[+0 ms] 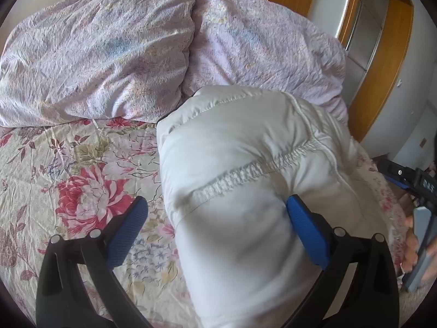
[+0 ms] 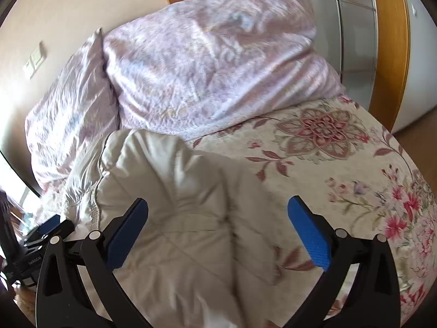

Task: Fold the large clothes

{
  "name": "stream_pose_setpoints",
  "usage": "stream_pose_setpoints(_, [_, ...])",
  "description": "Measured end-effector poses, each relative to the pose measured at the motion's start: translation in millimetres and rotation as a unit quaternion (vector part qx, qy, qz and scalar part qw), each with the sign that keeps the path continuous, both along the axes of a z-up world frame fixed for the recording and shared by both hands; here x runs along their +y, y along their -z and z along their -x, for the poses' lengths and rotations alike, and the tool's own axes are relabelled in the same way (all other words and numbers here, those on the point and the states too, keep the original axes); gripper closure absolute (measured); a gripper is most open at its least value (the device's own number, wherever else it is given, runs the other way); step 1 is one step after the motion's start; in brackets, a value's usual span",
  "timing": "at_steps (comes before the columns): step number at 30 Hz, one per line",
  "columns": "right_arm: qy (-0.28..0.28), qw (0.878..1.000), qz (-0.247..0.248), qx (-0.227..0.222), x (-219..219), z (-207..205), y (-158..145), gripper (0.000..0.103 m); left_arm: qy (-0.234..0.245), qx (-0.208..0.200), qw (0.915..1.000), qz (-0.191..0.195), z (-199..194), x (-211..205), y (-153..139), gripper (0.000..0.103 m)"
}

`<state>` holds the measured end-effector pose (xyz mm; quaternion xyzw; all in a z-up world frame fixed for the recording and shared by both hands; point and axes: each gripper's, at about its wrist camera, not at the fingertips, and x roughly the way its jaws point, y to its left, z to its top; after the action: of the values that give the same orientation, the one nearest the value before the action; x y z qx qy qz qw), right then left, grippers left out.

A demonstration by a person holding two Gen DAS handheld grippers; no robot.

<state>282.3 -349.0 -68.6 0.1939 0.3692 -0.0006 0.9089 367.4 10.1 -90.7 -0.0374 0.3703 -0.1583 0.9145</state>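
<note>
Left gripper (image 1: 217, 218): nearest the lens; blue pads spread wide, nothing clamped. Its right pad (image 1: 306, 232) sits against or just over the white jacket's near bulge, while the left pad is off the jacket over bare bedspread. Reads as a straddle of the jacket's left edge, ready for a pinch or just after letting go; cannot tell which.

Right gripper (image 2: 217, 218): jaws also wide apart, holding nothing. Left pad (image 2: 127, 232) over the jacket, right pad off it above the bedspread, so it brackets the jacket's right margin.

White jacket (image 1: 245, 164): padded, puffy, gathered elastic seam across its back. Lies bunched in a compact, thick bundle on the bedspread, its far end touching the pillows. Likely partly folded; the loft keeps it from lying flat.

Floral bedspread (image 1: 82, 177): the work surface, broad and soft, under the jacket on all sides.

Lilac pillows (image 1: 95, 54): two, side by side beyond the jacket at the head of the bed; they limit how far the jacket can be spread that way.

Judgement: both tools flank the jacket symmetrically, which suits a two-handed fold or a press to flatten the padding.

Risk: slick padded fabric may spring back open.
</note>
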Motion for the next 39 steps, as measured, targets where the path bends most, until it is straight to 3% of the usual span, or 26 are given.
stream_pose_setpoints(5, [-0.029,0.985,-0.147,0.085,-35,-16,32,0.001,0.007,0.066,0.9906,0.120,-11,41,5,0.002])
stream_pose_setpoints(7, [-0.037,0.978,-0.176,0.105,-38,-22,43,0.001,0.001,0.091,0.9815,0.168,-18,58,10,0.002])
stream_pose_setpoints(10, [-0.046,0.972,-0.195,0.124,-37,-27,56,0.001,0.005,0.108,0.9750,0.194,-22,65,15,0.002])
stream_pose_setpoints(22, [-0.079,0.945,-0.264,0.176,-35,-42,92,0.001,0.058,0.138,0.9739,0.171,-23,32,27,0.002])
stream_pose_setpoints(26, [-0.110,0.942,-0.262,0.177,-28,-46,91,0.001,0.067,0.131,0.9781,0.147,-21,21,25,0.002])
stream_pose_setpoints(33, [-0.185,0.922,-0.289,0.178,4,-56,96,0.001,0.073,0.130,0.9798,0.134,-21,14,26,0.002])
stream_pose_setpoints(39, [-0.199,0.918,-0.299,0.169,6,-56,98,0.001,0.074,0.123,0.9817,0.125,-18,16,27,0.002])
